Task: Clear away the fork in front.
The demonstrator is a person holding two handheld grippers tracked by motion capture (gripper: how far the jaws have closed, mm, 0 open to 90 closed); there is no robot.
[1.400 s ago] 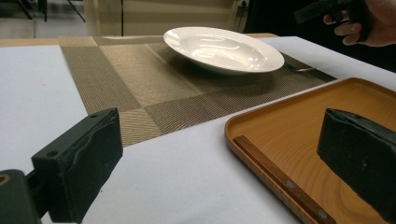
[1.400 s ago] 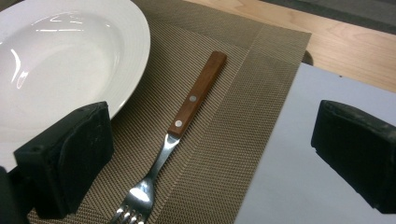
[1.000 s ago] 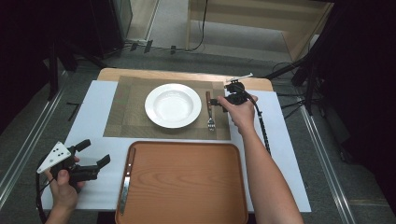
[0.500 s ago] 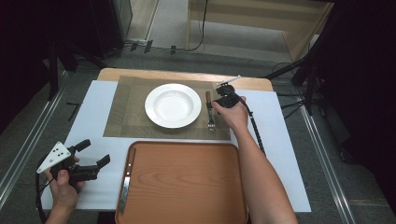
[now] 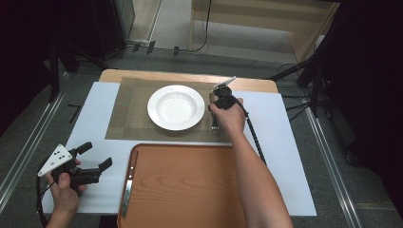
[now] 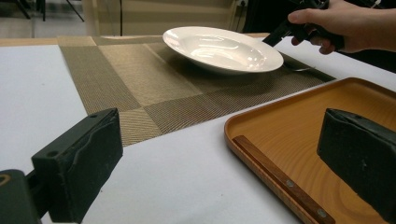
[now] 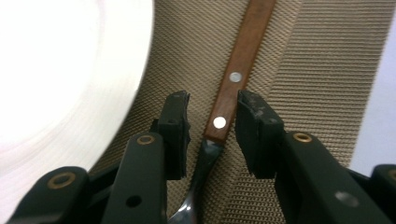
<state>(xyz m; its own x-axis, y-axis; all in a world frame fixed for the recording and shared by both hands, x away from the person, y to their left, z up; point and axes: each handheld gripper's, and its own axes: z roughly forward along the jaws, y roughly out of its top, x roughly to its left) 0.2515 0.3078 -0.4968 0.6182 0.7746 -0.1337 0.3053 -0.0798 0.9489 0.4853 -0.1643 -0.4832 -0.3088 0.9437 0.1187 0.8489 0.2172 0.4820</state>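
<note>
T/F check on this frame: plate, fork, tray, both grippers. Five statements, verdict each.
1. The right gripper straddles the fork handle. True.
2. The plate sits on the tray. False: it sits on the mat, beyond the tray.
3. The left gripper is open with nothing between its jaws. True.
4. The fork lies left of the plate in the high view. False: it lies to its right.
5. The right jaws have just been opening. False: they have been closing around the handle.
</note>
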